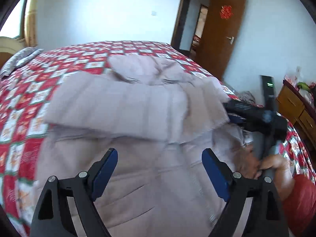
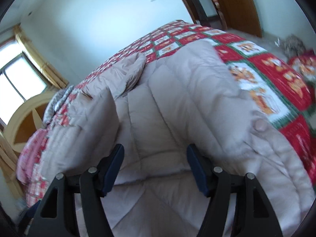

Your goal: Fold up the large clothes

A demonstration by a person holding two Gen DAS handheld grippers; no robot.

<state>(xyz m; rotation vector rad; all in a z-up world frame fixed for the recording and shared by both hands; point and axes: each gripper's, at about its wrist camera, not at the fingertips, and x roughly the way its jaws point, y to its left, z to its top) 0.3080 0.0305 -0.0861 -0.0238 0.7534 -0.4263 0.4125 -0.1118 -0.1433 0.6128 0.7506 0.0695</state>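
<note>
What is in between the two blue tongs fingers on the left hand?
Only the puffy beige coat on the red checked bedspread. The left tongs stand open above it, gripping nothing, as the left wrist view shows.

Pale pinkish-beige quilted coat (image 1: 122, 106) laid out, bedspread (image 1: 29, 90) in red and white checks with green lines and orange figures, blue pads on black jaws, brown door (image 1: 219, 31) with red ornament (image 1: 226, 11), red sleeve (image 1: 302, 203), white walls (image 1: 102, 9)

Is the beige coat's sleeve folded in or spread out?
Folded in: one sleeve lies across the coat body. The other sleeve cannot be told.
</note>
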